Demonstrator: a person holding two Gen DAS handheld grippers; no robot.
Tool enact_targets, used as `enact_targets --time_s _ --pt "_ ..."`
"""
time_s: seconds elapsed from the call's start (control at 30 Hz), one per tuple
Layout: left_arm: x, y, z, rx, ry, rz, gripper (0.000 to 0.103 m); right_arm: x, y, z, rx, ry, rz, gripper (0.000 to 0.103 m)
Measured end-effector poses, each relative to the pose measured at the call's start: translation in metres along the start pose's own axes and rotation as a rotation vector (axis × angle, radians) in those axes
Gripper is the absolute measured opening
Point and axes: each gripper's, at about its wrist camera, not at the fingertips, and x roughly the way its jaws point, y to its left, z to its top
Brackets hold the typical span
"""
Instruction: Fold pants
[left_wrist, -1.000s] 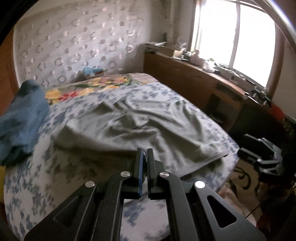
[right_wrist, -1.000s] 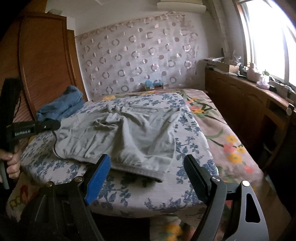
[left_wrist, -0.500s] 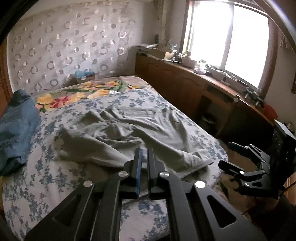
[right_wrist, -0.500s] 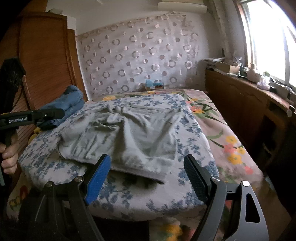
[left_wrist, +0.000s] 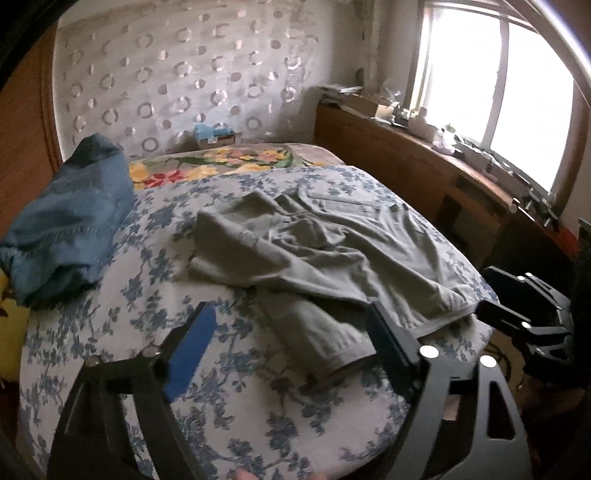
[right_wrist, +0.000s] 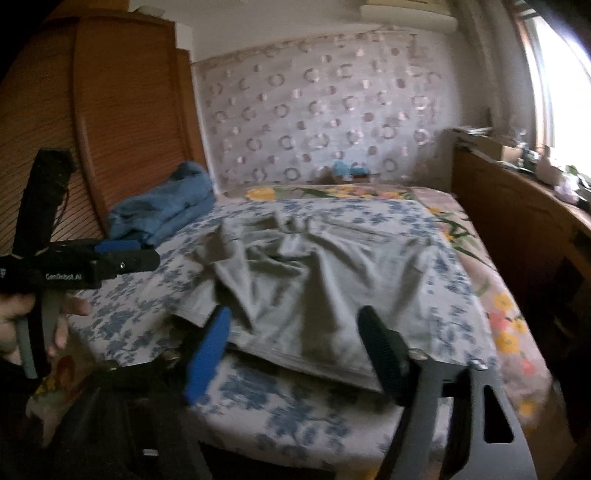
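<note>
Grey pants (left_wrist: 332, 254) lie rumpled mid-bed (left_wrist: 110, 332), hems toward the near edge. Left tongs (left_wrist: 291, 332) gape wide, empty, framing the near hem at 12 o'clock, prob. lining up a pinch. Right tongs (right_wrist: 295, 347) also spread, holding nothing, over the other hem.

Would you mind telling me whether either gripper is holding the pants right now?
Neither: left gripper and right gripper are both open above the pants.

One pair of grey-green pants (left_wrist: 332, 251) – crumpled, one blue folded blanket (left_wrist: 70, 229), one bed with blue-floral sheet (left_wrist: 229, 406), two grippers – left gripper (left_wrist: 291, 339) and right gripper (right_wrist: 295, 350), both spread wide, one window (left_wrist: 491, 85).
</note>
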Motion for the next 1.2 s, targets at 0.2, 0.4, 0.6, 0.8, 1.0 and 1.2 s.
enact_targets --time_s 0.2,0.4,0.6,0.8,1.0,1.2 --pt "0.0 0.012 -0.011 -0.009 0.011 -0.001 0.084 0.033 0.007 0.003 -0.023 0.049 0.056 0.056" --pt "-0.003 0.021 -0.024 -0.028 0.016 0.018 0.084 0.066 0.008 0.008 -0.044 0.117 0.087 0.042" --pt "-0.005 0.029 -0.035 -0.039 0.012 0.03 0.084 0.075 0.007 0.012 -0.068 0.153 0.09 0.036" --pt "-0.007 0.027 -0.042 -0.041 0.009 0.006 0.084 0.086 0.011 0.015 -0.072 0.196 0.089 0.024" --pt "-0.005 0.022 -0.044 -0.042 0.013 0.001 0.084 0.096 0.016 0.013 -0.076 0.206 0.089 0.017" --pt "0.0 0.018 -0.046 -0.044 0.024 0.003 0.084 0.085 0.017 0.018 -0.071 0.144 0.094 0.003"
